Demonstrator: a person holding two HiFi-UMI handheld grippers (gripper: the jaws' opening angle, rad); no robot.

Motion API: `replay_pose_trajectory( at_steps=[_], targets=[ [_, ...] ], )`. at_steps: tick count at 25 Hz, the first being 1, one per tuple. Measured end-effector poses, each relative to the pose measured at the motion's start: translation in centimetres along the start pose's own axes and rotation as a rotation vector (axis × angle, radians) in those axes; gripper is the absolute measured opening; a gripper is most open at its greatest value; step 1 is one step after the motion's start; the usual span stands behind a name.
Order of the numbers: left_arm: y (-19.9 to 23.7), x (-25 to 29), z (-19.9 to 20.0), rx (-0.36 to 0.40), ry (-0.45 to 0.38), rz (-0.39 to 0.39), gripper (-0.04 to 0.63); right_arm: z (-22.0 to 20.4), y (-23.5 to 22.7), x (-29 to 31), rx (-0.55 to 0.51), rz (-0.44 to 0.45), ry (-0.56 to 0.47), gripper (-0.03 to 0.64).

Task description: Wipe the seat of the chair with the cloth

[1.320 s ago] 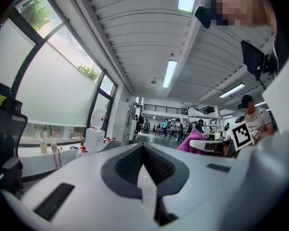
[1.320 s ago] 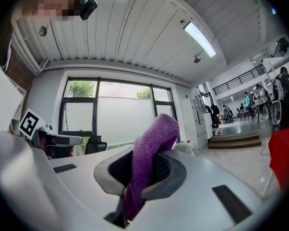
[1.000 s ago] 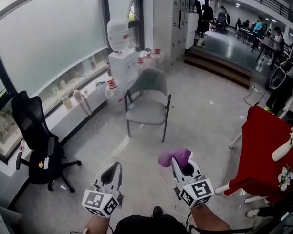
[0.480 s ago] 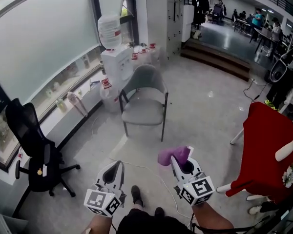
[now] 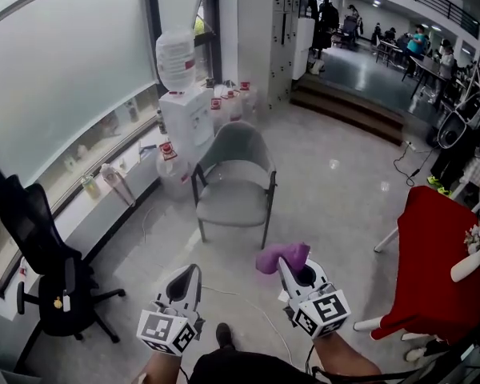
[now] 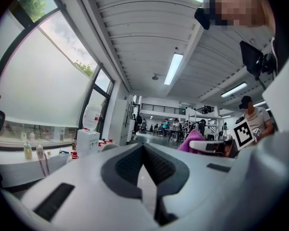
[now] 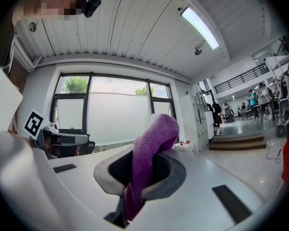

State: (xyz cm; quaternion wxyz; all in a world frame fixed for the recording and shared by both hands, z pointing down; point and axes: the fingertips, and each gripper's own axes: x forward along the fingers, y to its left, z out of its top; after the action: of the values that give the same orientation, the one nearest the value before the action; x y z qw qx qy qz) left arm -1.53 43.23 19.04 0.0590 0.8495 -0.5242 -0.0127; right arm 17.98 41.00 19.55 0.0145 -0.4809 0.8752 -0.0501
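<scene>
Cloth pinched, chair well ahead

The right gripper [image 5: 286,266] had its jaws pinching the purple cloth [image 5: 282,256], which stuck up past their tips, its lower end hidden between them. The left gripper [image 5: 190,274] kept jaws pressed together. The grey chair [image 5: 234,202] stood well apart.

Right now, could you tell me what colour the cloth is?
Purple: the fuzzy purple cloth shows best in the right gripper view.

purple cloth [image 5: 280,256] in right tool [image 5: 289,269]
</scene>
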Motion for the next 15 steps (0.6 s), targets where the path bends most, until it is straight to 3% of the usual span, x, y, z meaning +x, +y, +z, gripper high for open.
replay_pose_trajectory(
  at_steps=[15],
  targets=[
    [11.3, 7.1, 0.9, -0.01, 0.017, -0.027, -0.003, -0.1, -1.0, 12.1, 0.0, -0.067, 0.02, 0.034]
  ],
)
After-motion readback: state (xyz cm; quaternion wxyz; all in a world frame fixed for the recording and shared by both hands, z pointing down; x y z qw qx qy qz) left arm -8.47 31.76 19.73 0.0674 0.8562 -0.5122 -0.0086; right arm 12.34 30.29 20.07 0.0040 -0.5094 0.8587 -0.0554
